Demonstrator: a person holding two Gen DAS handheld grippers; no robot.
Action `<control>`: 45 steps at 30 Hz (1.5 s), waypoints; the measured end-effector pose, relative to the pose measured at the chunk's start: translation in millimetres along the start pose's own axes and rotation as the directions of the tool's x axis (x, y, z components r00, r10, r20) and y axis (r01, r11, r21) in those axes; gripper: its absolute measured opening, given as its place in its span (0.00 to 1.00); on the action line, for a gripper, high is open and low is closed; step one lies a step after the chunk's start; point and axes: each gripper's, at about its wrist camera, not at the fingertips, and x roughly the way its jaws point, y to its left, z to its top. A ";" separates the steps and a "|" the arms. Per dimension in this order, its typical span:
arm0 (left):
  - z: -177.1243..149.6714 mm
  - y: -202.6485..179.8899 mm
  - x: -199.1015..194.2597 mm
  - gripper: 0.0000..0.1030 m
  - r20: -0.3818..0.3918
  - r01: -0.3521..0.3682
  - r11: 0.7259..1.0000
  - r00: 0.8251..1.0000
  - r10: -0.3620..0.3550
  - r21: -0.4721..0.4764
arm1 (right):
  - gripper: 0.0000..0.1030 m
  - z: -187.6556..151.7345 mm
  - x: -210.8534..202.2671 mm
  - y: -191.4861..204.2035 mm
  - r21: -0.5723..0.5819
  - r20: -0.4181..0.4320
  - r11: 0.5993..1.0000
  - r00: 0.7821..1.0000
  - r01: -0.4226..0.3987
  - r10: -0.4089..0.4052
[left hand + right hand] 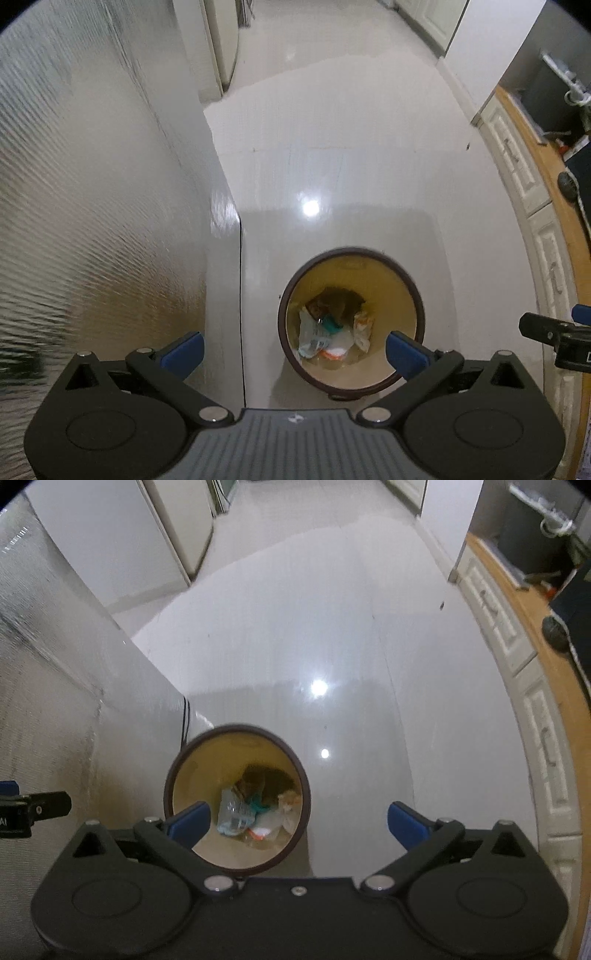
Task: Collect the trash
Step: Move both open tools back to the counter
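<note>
A round bin with a dark brown rim [282, 317] and yellow inside stands on the glossy white floor; it also shows in the right wrist view [169, 786]. Crumpled wrappers and plastic trash [325, 334] lie at its bottom, also seen in the right wrist view [255, 812]. My left gripper [293, 352] is open and empty, high above the bin, blue pads wide apart. My right gripper [297, 825] is open and empty, above the bin's right side. The right gripper's tip shows at the left view's right edge [554, 332].
A textured silver wall panel [92, 203] runs along the left. White cabinet drawers [517, 664] under a wooden counter [546, 635] curve along the right. A thin black cable [242, 295] hangs beside the panel. White floor [314, 627] stretches ahead toward doors.
</note>
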 end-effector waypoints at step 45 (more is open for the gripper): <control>-14.8 65.6 -308.5 1.00 0.680 -0.102 0.993 0.724 0.117 -0.062 | 1.00 19.8 -269.0 104.5 -0.281 0.644 0.955 0.718 -0.096 0.262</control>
